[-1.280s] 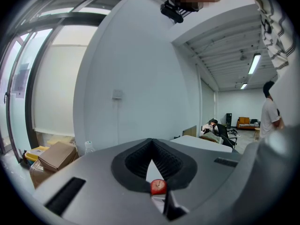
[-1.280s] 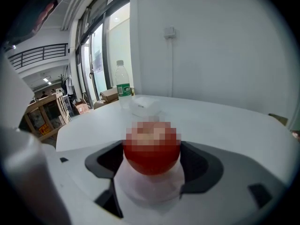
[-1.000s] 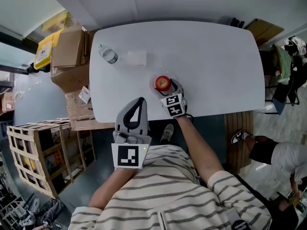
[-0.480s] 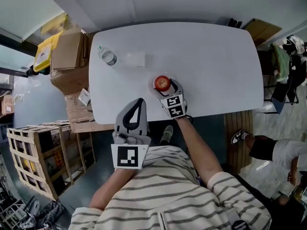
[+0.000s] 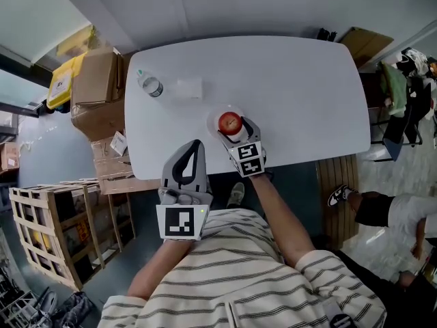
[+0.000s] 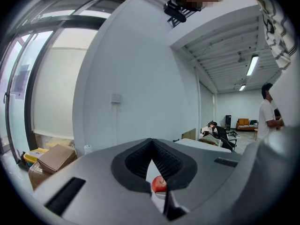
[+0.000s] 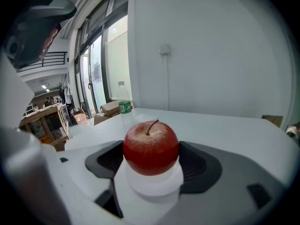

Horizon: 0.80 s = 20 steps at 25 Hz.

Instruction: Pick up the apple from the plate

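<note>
A red apple [image 5: 230, 122] sits on a small white plate [image 5: 213, 119] near the front edge of the white table [image 5: 293, 94]. My right gripper [image 5: 232, 127] reaches in from the front, and its jaws press against both sides of the apple [image 7: 151, 146], which stands just above the plate [image 7: 154, 184]. My left gripper [image 5: 199, 143] hangs shut and empty off the table's front edge, left of the plate. In the left gripper view the apple [image 6: 159, 184] shows small past the closed jaws [image 6: 151, 142].
A water bottle [image 5: 150, 85] and a flat white box [image 5: 190, 87] stand at the table's far left. Cardboard boxes [image 5: 95, 70] and a wooden crate [image 5: 48, 231] sit on the floor to the left. A chair with clothes is at the far right.
The right gripper stays at the apple, hardly moved. The head view has shifted a little, and more of the plate's rim shows. The left gripper holds still.
</note>
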{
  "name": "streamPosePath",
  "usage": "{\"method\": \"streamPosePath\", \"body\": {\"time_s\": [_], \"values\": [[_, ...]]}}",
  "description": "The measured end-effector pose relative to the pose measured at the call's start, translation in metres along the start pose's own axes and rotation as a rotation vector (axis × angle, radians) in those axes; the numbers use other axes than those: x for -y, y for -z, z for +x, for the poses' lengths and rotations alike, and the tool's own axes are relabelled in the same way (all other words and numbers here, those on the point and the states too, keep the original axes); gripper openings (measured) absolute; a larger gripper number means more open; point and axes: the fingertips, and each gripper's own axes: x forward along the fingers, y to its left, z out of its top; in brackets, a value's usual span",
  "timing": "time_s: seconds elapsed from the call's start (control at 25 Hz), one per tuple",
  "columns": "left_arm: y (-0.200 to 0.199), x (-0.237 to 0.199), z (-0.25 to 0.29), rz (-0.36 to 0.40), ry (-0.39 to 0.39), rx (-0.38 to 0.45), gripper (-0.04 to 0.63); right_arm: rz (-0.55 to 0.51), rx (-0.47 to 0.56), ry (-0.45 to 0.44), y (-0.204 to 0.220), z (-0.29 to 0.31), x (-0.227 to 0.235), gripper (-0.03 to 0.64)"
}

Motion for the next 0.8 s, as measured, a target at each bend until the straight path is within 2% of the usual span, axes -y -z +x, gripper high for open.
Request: {"method": "streamPosePath", "body": {"time_s": [0.8], "values": [[-0.016, 0.009, -0.010, -0.001, -0.015, 0.057, 0.005, 0.049, 0.164, 0.011, -0.088, -0.080, -0.009, 0.367]]}}
